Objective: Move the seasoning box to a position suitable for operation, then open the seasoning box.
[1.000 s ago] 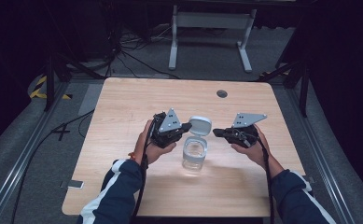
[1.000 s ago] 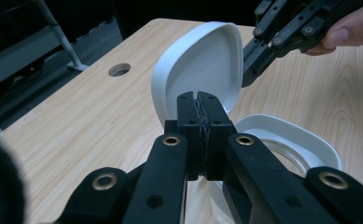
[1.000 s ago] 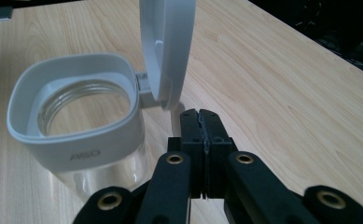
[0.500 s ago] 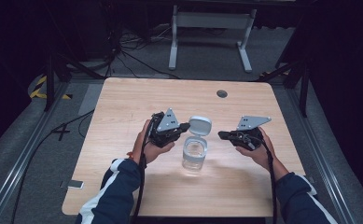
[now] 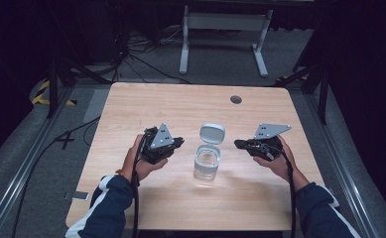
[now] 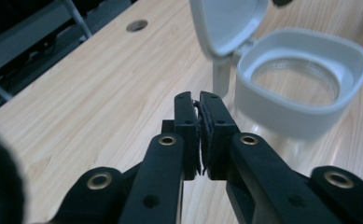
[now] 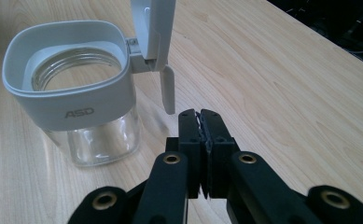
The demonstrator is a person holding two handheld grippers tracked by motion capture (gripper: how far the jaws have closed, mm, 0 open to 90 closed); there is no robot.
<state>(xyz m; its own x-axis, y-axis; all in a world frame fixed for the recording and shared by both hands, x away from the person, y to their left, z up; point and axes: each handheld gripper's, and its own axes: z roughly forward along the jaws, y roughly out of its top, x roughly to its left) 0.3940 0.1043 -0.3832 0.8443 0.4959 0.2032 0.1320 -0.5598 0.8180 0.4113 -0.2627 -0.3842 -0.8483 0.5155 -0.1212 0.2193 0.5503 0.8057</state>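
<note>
A clear glass jar (image 5: 207,163) with a grey square collar stands at the table's middle, its hinged grey lid (image 5: 212,133) flipped up and open. The jar (image 7: 76,98) looks empty inside; the collar reads "ASD". My left gripper (image 5: 179,142) is held left of the jar, shut with nothing between its jaws; in the left gripper view the fingertips (image 6: 198,100) sit just short of the jar's collar (image 6: 300,93). My right gripper (image 5: 238,144) is right of the jar, also shut and empty, its tips (image 7: 200,116) near the lid's hanging latch (image 7: 168,88).
The wooden table (image 5: 131,109) has a round cable hole (image 5: 236,99) at the back right. A white metal stand (image 5: 223,22) and cables lie on the floor beyond. A phone-like item (image 5: 76,196) sits off the table's left front edge.
The right gripper has drawn back to the right, away from the jar. The left gripper and the jar have stayed in place.
</note>
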